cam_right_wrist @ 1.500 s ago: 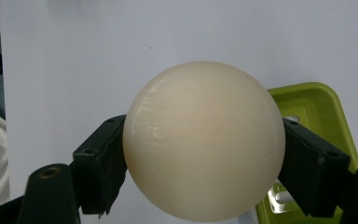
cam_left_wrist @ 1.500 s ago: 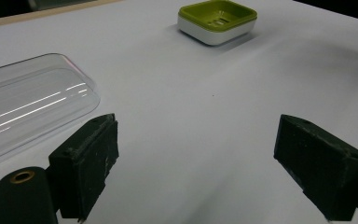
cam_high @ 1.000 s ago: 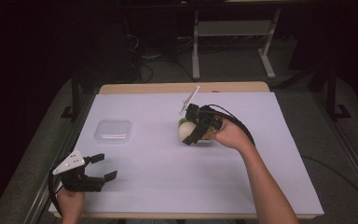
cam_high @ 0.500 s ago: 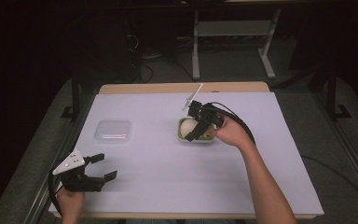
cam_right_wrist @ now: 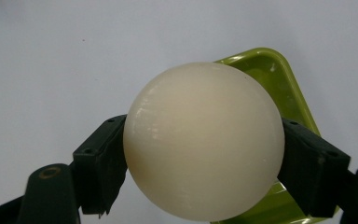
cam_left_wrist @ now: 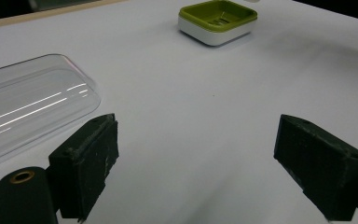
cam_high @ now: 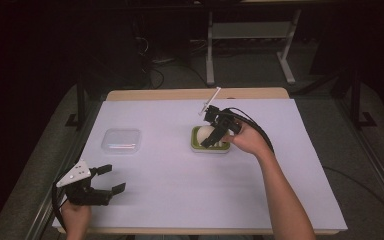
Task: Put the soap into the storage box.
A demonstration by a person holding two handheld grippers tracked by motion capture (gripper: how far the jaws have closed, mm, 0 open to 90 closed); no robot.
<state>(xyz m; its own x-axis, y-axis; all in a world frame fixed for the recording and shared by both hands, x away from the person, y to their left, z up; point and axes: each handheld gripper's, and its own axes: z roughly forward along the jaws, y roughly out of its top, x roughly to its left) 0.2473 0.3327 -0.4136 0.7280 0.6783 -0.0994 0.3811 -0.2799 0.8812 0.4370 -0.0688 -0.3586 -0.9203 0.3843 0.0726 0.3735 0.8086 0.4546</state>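
Cream-white ball [cam_right_wrist: 204, 140] sits clamped between the 2 black jaws of the right gripper [cam_high: 214, 131], 1 jaw pressed on each side of it. From the right gripper view the ball is above a green tray [cam_right_wrist: 279, 79], covering most of it; whether it touches the tray floor I cannot tell. High view puts ball [cam_high: 206, 133] and tray [cam_high: 196, 146] mid-table, a bit right of centre, right hand [cam_high: 247, 138] just right of them, cable looping behind the hand.

Tray has a green inside and a white outer wall [cam_left_wrist: 214, 36], square with rounded corners, resting on the white table cover [cam_high: 180, 190].

Left gripper [cam_high: 107, 179] is at the near left corner of the table, jaws spread wide with nothing between them, grey 3-cornered plate on top, left hand [cam_high: 75, 212] under it. Clear plastic lid [cam_high: 121, 140] lies flat on the cover, far of the left gripper and well left of the tray. In the left gripper view the lid [cam_left_wrist: 28, 107] is just beyond the left jaw.
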